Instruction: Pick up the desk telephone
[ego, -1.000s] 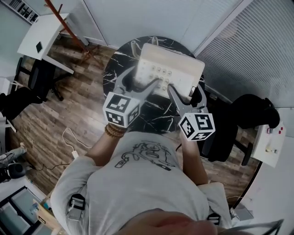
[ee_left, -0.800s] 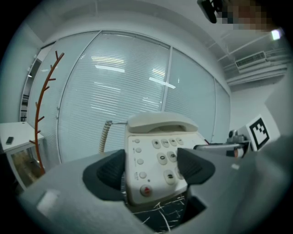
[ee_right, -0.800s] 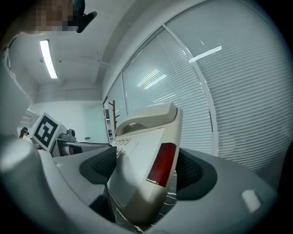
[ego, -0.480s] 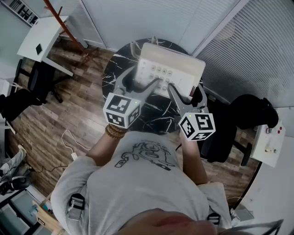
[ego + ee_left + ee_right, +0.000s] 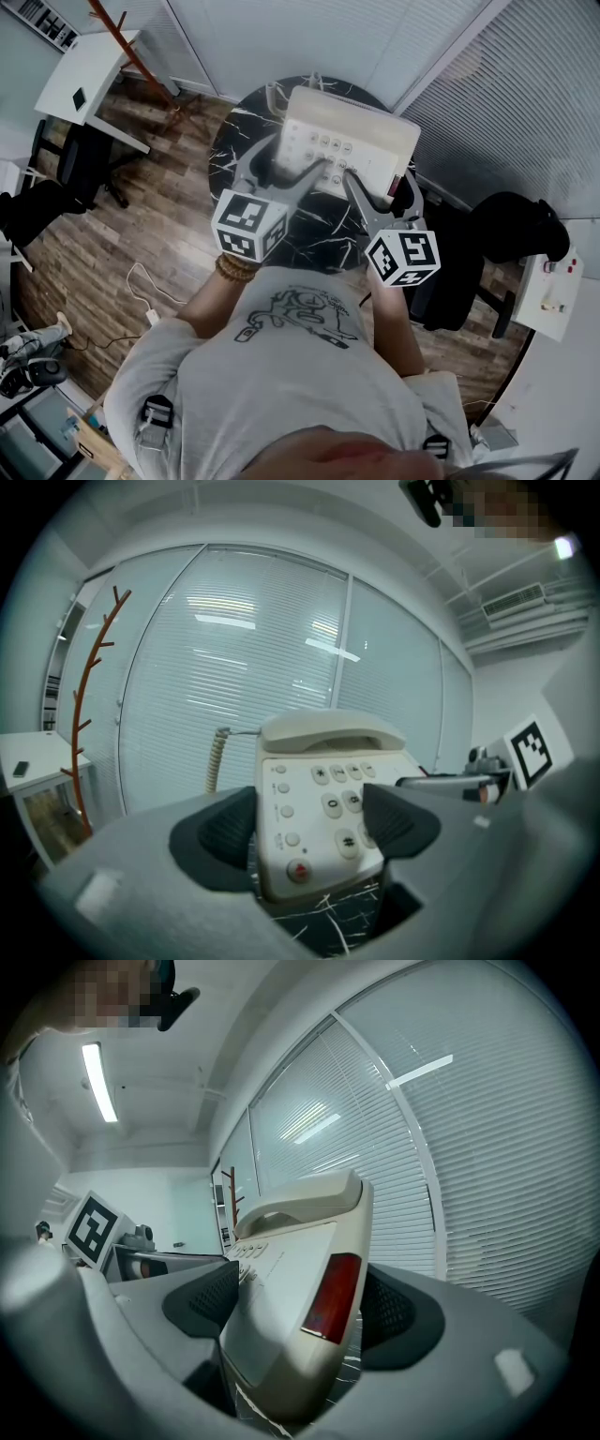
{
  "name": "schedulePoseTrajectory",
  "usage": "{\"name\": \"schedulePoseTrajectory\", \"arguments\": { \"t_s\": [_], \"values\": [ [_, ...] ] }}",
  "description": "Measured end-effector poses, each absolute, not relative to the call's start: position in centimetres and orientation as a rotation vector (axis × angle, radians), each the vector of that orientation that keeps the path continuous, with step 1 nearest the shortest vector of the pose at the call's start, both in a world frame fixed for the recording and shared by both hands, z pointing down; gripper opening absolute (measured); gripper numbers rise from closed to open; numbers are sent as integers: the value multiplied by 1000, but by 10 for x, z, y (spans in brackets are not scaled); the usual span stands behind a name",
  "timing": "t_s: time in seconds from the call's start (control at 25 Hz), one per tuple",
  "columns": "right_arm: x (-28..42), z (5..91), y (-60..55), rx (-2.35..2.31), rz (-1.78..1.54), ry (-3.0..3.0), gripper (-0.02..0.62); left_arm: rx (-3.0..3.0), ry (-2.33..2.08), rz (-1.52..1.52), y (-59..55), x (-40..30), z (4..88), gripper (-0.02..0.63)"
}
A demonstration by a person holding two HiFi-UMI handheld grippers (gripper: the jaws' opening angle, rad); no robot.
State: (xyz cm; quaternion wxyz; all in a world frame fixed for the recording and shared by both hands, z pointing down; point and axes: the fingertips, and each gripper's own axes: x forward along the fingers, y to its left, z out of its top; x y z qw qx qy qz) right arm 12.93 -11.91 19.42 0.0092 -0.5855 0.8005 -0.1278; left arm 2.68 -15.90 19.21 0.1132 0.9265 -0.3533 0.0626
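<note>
Nothing shifts since a second ago. Left tongs (image 5: pixel 291 172) clamped on near-left corner of desk telephone (image 5: pixel 349 139), right tongs (image 5: pixel 375 183) pinching its right edge. Telephone apparently on table (image 5: pixel 234 131). Grasp looks set; next, level two-handed lift.

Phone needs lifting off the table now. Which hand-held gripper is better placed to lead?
Right, marginally. The right hand-held gripper has the desk telephone side edge deep between its jaws. The left hand-held gripper holds only a near corner, one jaw over the keypad. Probably lift with both.
</note>
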Motion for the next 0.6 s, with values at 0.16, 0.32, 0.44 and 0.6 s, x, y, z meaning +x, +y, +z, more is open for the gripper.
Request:
{"name": "schedulePoseTrajectory", "arguments": {
  "t_s": [0.16,0.32,0.44,0.6],
  "values": [
    [129,195,-118,-1828,-404,2497,393,2719,-1035,185,-158,27,192,356],
    [132,195,-118,-1830,-409,2495,394,2717,-1033,186,-158,29,192,356],
    [131,195,-119,-1830,-411,2493,394,2717,-1033,188,-159,29,193,357],
    [127,196,-120,-1828,-414,2493,393,2716,-1033,190,-160,25,194,356]
  ]
}}
